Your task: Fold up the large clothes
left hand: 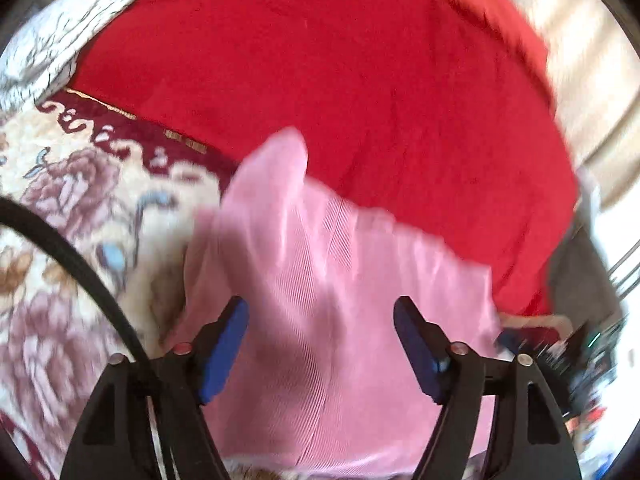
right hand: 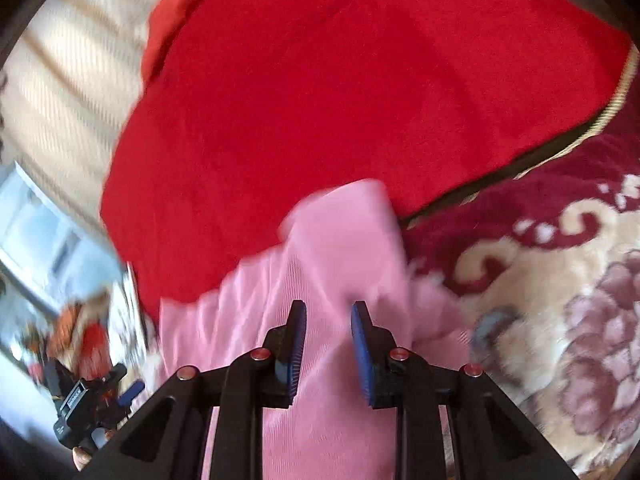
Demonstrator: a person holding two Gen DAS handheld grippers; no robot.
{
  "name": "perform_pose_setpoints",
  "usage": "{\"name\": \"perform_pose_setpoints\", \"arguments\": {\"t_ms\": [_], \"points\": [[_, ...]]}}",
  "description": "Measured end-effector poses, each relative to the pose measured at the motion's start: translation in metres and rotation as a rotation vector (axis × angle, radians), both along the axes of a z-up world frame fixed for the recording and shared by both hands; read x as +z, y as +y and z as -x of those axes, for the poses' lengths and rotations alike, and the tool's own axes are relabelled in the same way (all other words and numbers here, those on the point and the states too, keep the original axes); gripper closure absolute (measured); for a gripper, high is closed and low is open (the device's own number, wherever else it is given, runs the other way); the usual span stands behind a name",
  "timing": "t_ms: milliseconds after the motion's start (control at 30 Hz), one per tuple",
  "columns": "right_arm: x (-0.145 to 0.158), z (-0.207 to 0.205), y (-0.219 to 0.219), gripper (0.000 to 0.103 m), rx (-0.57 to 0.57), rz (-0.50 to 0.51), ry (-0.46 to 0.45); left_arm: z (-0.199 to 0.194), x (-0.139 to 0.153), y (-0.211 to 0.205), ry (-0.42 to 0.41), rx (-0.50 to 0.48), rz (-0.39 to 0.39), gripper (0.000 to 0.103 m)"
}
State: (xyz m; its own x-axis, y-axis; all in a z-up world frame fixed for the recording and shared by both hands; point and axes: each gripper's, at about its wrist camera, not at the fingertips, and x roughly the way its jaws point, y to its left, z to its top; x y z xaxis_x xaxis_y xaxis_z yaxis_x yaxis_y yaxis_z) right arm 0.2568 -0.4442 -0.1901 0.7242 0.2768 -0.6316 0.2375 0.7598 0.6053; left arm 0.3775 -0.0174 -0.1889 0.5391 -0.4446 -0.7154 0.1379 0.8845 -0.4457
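Pink ribbed garment (left hand: 320,280) is lying bunched on the bed, partly over a red cloth (left hand: 340,72) and partly over a floral blanket (left hand: 68,208), with one fold standing up in a soft peak at its far edge.

Left wrist view, going left to right: a white patterned fabric (left hand: 52,44) is sitting at the upper left corner; the floral blanket is spreading below it, crossed by a black cable (left hand: 80,260); the left gripper (left hand: 322,312) is hanging over the pink garment with its jaws standing wide apart, blue pads (left hand: 224,356) clear of the cloth, nothing clamped between them.

Right wrist view, left to right: a blurred bright room is showing at the far left, and the other gripper's body is sitting low in that corner; the right gripper (right hand: 329,312) is pointing down over the pink garment (right hand: 332,248), jaws narrowly apart, with pink fabric showing in the gap; whether the pads are pinching it cannot be told. Motion blur is softening both views.
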Motion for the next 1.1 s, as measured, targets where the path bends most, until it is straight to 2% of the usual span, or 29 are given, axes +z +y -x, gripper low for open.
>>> {"name": "perform_pose_setpoints", "arguments": {"t_ms": [67,133,233,300,333,400,433,467,500,533,567,600,633,700,800,933,1033,1100], "points": [[-0.017,-0.013,0.006,0.078,-0.007,0.036,0.095,-0.006,-0.018,-0.008,0.069,0.018,-0.136,0.026],[-0.03,-0.015,0.004,0.078,-0.034,0.011,0.129,-0.01,-0.026,-0.002,0.061,0.046,-0.176,0.026],[-0.014,-0.012,0.009,0.078,-0.032,0.047,0.102,-0.011,-0.027,0.012,0.05,0.055,-0.126,0.026],[0.0,-0.009,0.02,0.076,-0.006,0.053,0.046,-0.01,-0.02,0.024,0.004,0.092,-0.093,0.026],[0.005,-0.007,0.027,0.076,0.013,0.045,0.022,-0.007,-0.016,0.029,-0.029,0.116,-0.108,0.026],[0.013,-0.005,0.045,0.058,0.056,0.042,-0.005,-0.005,-0.012,0.034,-0.078,0.161,-0.219,0.026],[0.016,-0.003,0.058,0.023,0.075,0.057,-0.019,-0.007,-0.016,0.033,-0.074,0.176,-0.282,0.025],[0.017,0.0,0.068,0.017,0.08,0.084,-0.04,-0.009,-0.023,0.032,-0.059,0.183,-0.345,0.025],[0.016,0.003,0.08,0.019,0.088,0.125,-0.044,-0.012,-0.035,0.03,-0.031,0.168,-0.399,0.025],[0.013,0.003,0.086,0.019,0.097,0.151,-0.026,-0.015,-0.045,0.028,-0.005,0.144,-0.424,0.025],[0.006,-0.001,0.09,0.025,0.109,0.173,0.005,-0.015,-0.048,0.027,-0.009,0.14,-0.428,0.025],[-0.001,-0.004,0.095,0.036,0.119,0.193,0.048,-0.014,-0.048,0.027,-0.029,0.142,-0.432,0.025],[-0.011,-0.008,0.1,0.038,0.116,0.228,0.101,-0.01,-0.044,0.027,-0.045,0.134,-0.446,0.025],[-0.01,-0.004,0.105,0.046,0.09,0.285,0.106,0.002,-0.035,0.026,-0.085,0.128,-0.476,0.025],[0.005,0.009,0.122,0.049,0.075,0.359,0.089,0.022,-0.019,0.02,-0.147,0.128,-0.468,0.025],[0.018,0.035,0.151,0.048,0.101,0.463,0.021,0.058,0.012,0.015,-0.273,0.164,-0.488,0.025],[0.019,0.039,0.172,0.048,0.111,0.529,0.007,0.071,0.018,0.011,-0.311,0.176,-0.492,0.024],[0.009,0.033,0.175,0.048,0.129,0.547,0.043,0.072,0.016,0.009,-0.319,0.162,-0.495,0.024]]}}
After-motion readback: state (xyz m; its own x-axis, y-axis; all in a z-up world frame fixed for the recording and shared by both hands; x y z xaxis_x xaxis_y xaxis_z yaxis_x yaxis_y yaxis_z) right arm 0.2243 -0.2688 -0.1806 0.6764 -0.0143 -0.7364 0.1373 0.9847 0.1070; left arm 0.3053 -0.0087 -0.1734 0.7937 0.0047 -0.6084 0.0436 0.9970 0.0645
